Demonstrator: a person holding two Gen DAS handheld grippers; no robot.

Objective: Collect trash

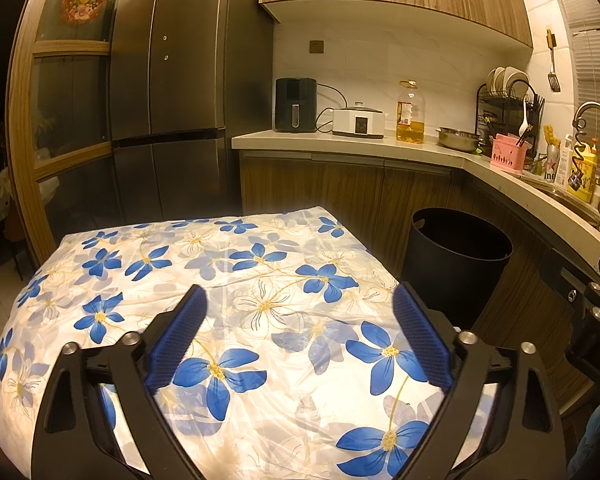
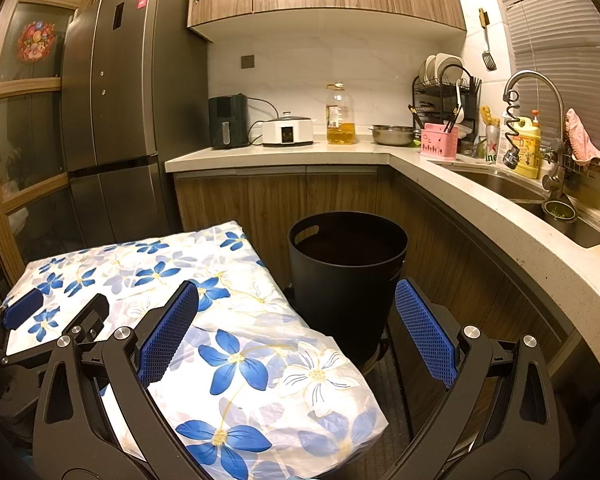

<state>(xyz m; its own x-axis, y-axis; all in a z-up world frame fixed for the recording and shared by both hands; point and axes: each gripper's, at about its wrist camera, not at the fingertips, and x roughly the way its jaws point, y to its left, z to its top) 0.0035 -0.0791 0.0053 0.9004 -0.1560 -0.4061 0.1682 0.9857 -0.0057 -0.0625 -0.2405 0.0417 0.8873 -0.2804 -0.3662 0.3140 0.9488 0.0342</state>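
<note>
Both tools gape over a flowered worktop, with a dark bin just beside it.

The left tool [image 1: 300,334] hangs with jaws spread wide and nothing between them above the blue-flowered cloth [image 1: 220,264]. The right tool [image 2: 296,332], equally agape and empty, straddles the worktop's edge. The black bin [image 2: 346,276] stands upright on the floor, mouth up, just right of the worktop, below the kitchen counter [image 2: 440,172].

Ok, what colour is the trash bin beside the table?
Black, matte; the trash bin shows best in the right wrist view.
</note>
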